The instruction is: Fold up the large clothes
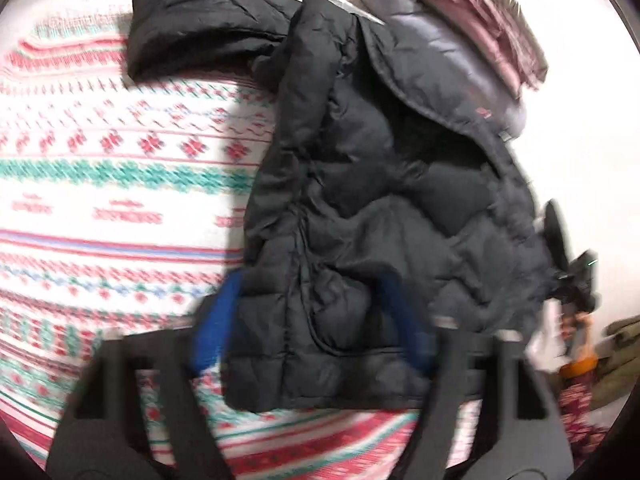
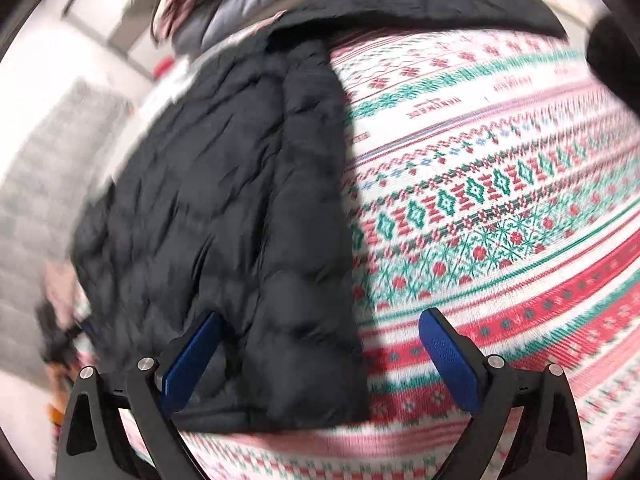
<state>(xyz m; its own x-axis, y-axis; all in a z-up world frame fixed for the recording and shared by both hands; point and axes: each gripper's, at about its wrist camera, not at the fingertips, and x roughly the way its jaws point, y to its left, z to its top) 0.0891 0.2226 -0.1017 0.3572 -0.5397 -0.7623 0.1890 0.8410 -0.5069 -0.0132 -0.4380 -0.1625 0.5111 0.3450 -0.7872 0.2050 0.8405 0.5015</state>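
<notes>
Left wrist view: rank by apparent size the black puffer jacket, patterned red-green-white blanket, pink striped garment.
1. patterned red-green-white blanket
2. black puffer jacket, close to the blanket; nearness inflates it
3. pink striped garment, far and partly cropped

Jacket [image 1: 360,208] lying on the patterned cloth [image 1: 100,184], sleeve [image 1: 192,28] stretched leftward at the far end, pile of clothes [image 1: 460,12] just behind the collar, left gripper [image 1: 316,320] and right gripper [image 2: 320,344] at the near hem.
</notes>
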